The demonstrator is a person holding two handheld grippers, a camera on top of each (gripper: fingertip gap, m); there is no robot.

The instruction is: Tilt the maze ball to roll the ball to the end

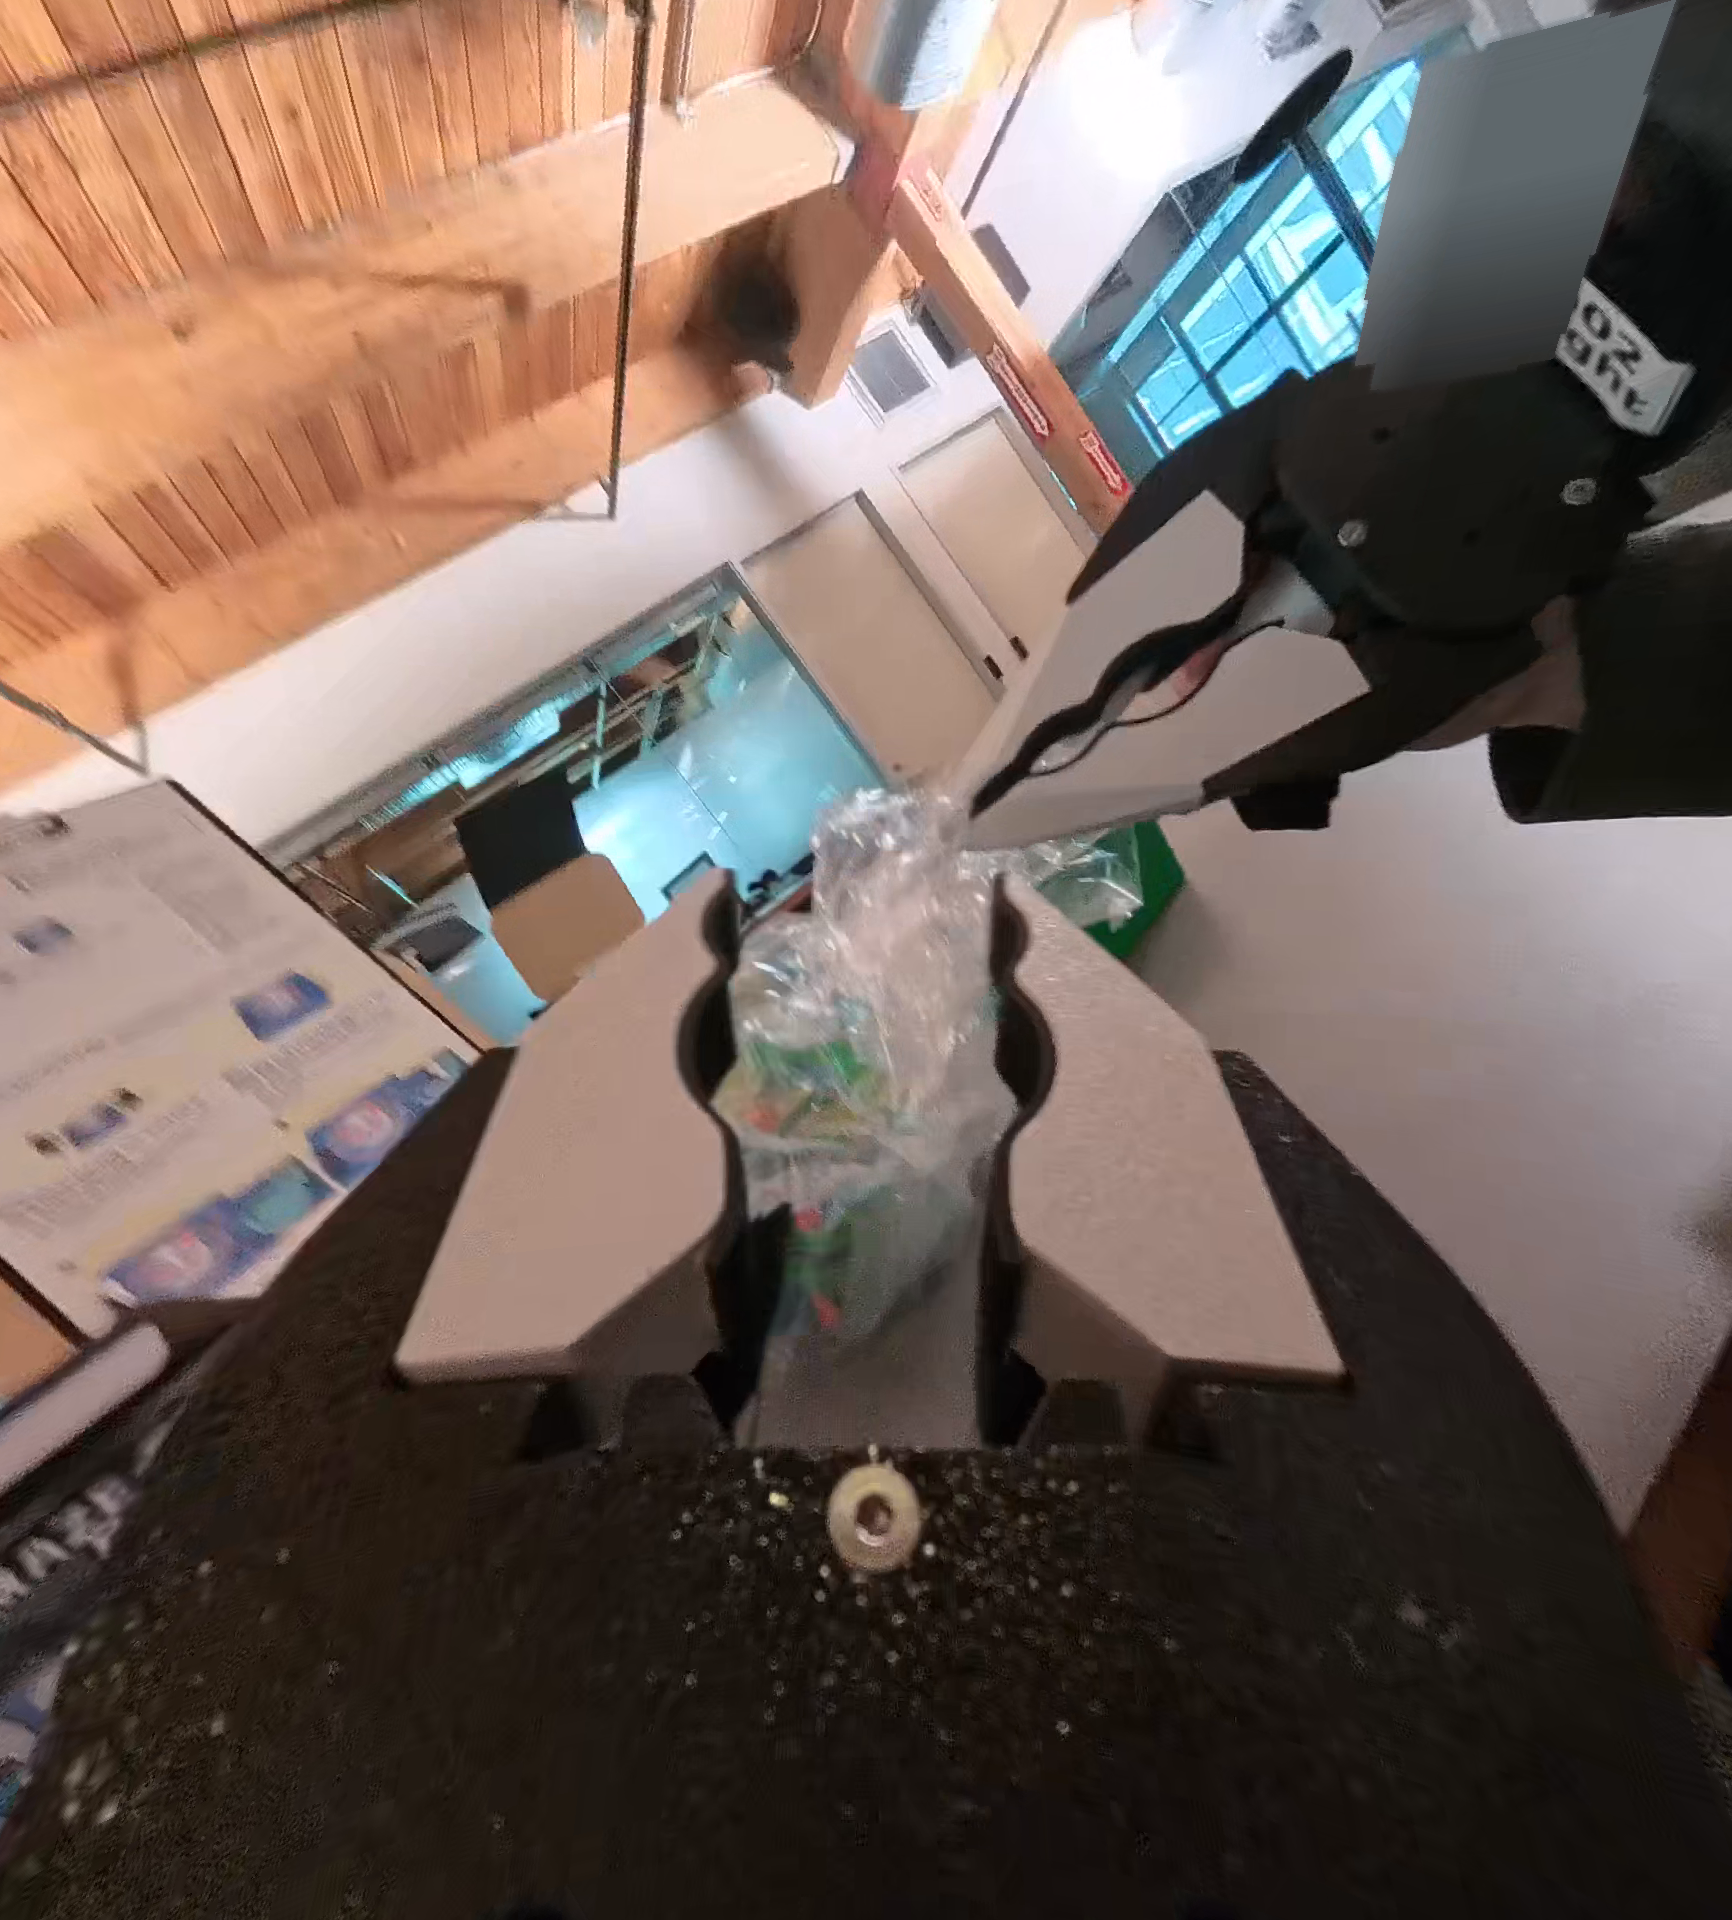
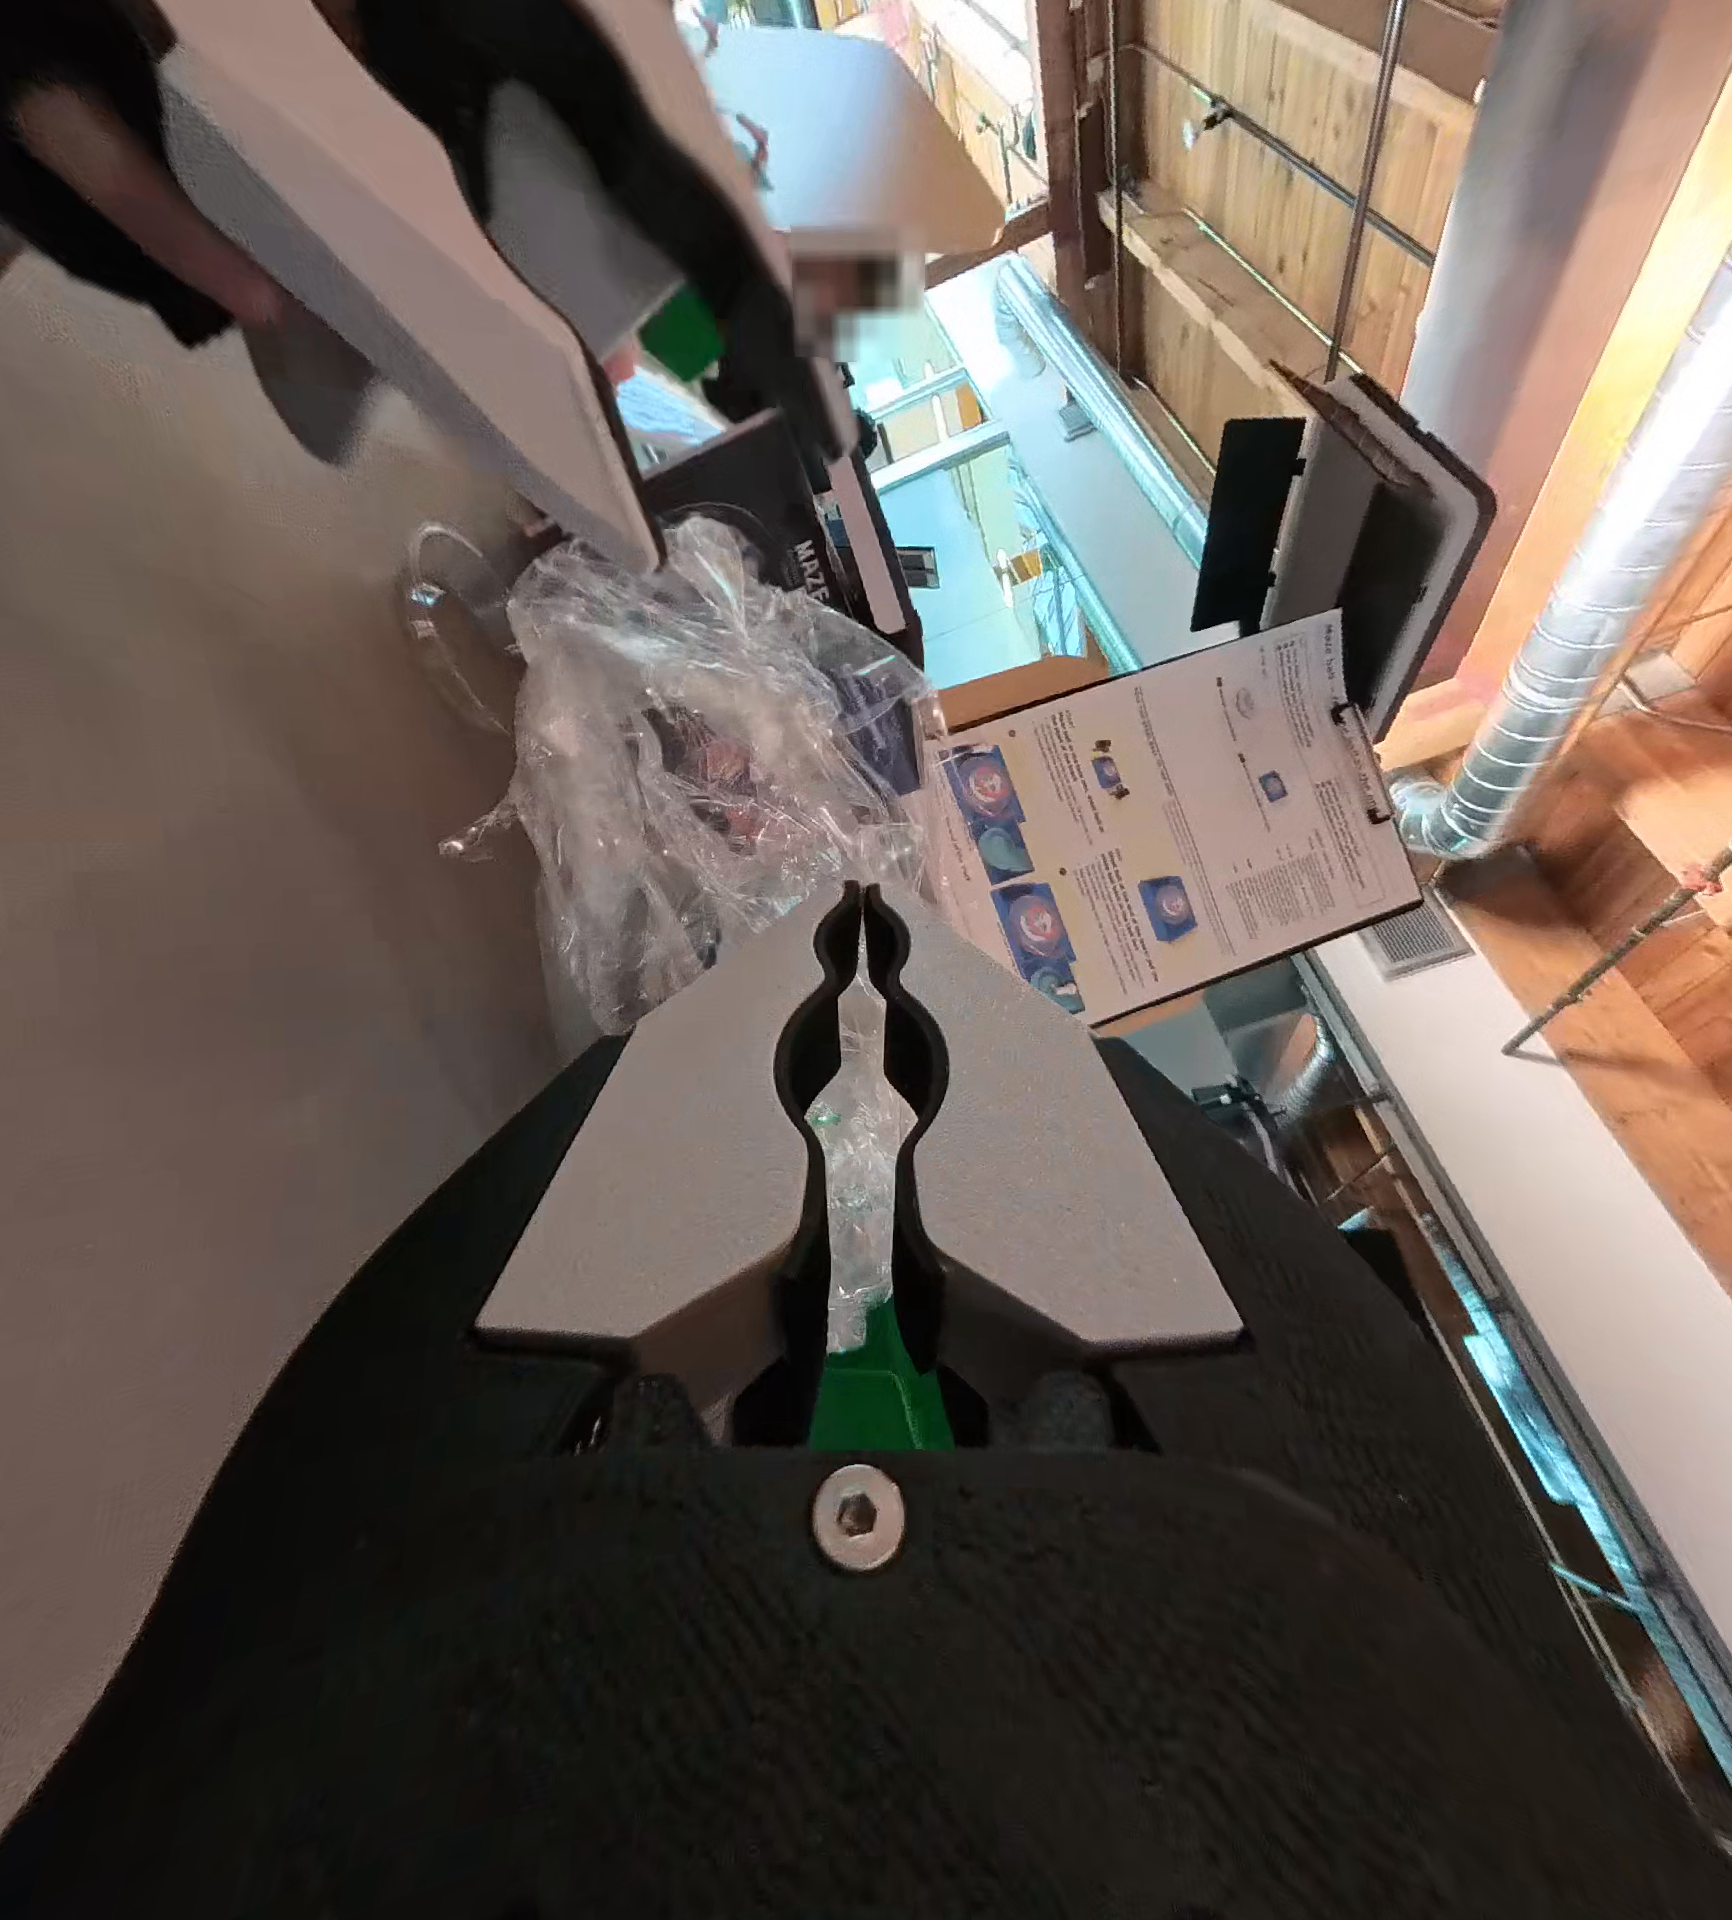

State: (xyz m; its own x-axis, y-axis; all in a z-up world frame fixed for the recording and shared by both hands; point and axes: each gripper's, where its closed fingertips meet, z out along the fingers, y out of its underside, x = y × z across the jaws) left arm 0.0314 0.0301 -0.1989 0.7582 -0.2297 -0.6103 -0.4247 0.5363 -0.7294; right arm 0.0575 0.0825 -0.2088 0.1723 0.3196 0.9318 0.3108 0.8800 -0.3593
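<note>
Plastic wrap [image 1: 872,997] stands between the parted left claw [image 1: 862,904]; right claw [image 2: 862,894] pinches its edge.

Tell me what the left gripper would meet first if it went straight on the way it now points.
Probably the clear crumpled plastic wrap: it already lies between the open fingers of the left gripper and reaches past their tips. The right gripper is just beyond; depth is unclear.

Printed writing stands on a clipboard sheet [image 2: 1184,821] right of the right tongs [image 2: 863,894], a dark box [image 2: 800,561] ahead, and a white label [image 1: 1626,358] on those tongs.
</note>
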